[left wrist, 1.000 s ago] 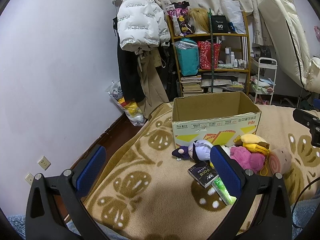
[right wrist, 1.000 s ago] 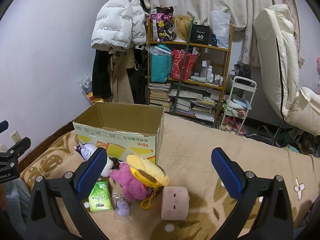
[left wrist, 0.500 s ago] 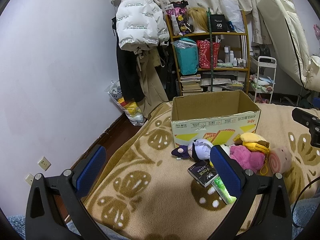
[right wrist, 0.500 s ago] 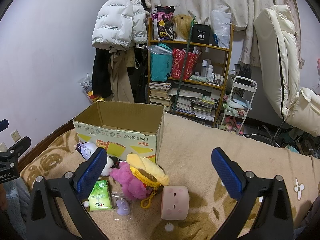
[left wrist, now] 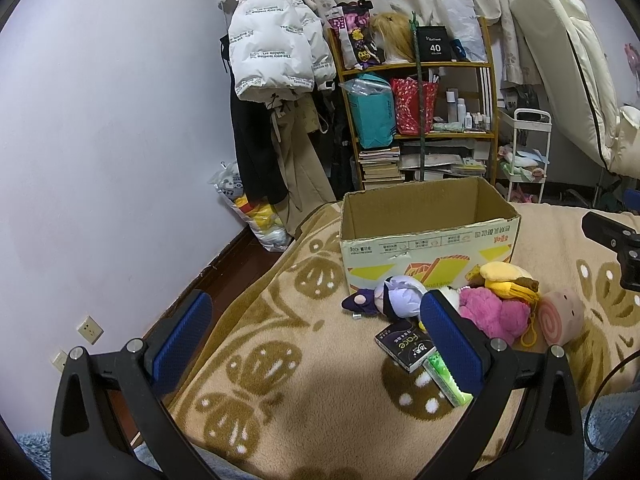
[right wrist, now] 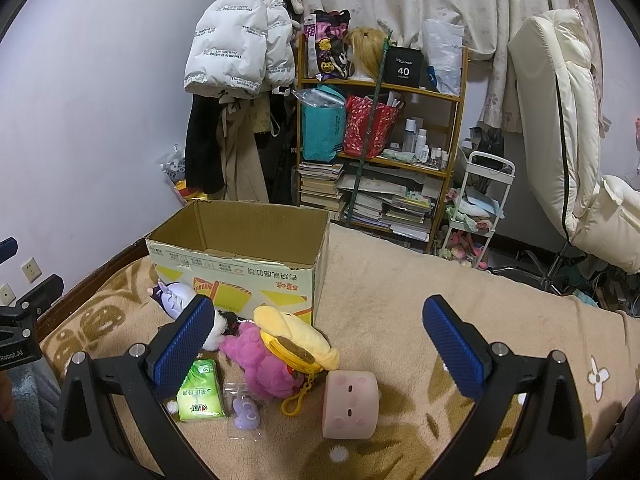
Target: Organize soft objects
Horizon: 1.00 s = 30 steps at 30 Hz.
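An open, empty-looking cardboard box (left wrist: 428, 236) (right wrist: 240, 264) stands on a beige blanket. In front of it lie soft toys: a purple doll (left wrist: 396, 294) (right wrist: 176, 296), a pink plush (left wrist: 494, 314) (right wrist: 260, 360), a yellow plush (left wrist: 506, 278) (right wrist: 296, 336) and a pink roll-shaped plush (left wrist: 560, 316) (right wrist: 350, 404). My left gripper (left wrist: 316, 336) is open and empty, held above the blanket left of the toys. My right gripper (right wrist: 320, 344) is open and empty, held above the yellow plush and the pink roll.
A dark small box (left wrist: 404, 344), a green tissue pack (right wrist: 200, 392) (left wrist: 446, 376) and a small bagged purple item (right wrist: 244, 412) lie among the toys. A cluttered shelf (right wrist: 380, 152), hanging coats (left wrist: 276, 92) and a white cart (right wrist: 476, 208) stand behind the bed. The bed edge drops off at left.
Almost nothing differs. Both grippers stay open and nearly still, and the toys and the box have not moved.
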Available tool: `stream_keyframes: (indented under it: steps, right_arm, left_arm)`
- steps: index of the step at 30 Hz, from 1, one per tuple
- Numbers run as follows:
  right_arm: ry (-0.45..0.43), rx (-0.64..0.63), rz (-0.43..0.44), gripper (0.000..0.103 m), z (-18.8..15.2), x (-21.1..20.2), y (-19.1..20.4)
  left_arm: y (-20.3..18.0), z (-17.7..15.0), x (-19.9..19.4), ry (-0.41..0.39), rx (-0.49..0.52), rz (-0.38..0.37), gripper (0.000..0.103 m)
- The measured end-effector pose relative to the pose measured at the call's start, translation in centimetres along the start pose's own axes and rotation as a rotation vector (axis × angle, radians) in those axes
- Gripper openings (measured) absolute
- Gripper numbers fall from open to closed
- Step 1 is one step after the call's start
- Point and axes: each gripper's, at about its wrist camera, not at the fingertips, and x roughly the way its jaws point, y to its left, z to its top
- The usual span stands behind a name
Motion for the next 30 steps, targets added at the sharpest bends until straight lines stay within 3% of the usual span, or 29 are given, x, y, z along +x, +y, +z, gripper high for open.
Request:
stream_keyframes:
  steps: [16, 24, 30]
  right_arm:
    - [0.05, -0.013, -0.032, 0.103, -2.1, 1.4, 0.6]
    - [0.125, 0.015, -0.005, 0.103, -1.7, 3.2, 0.1]
    - [0.216, 0.061, -0.012, 0.103, -1.1, 5.8, -1.1]
  left_arm:
    - [-1.3, -0.1, 0.6, 0.028, 0.077, -0.027, 0.102]
    - [-3.8, 1.0, 4.0, 0.12, 0.066, -0.077, 0.102]
    - [-6.6, -0.4, 7.7, 0.233, 0.095, -0.089, 0.102]
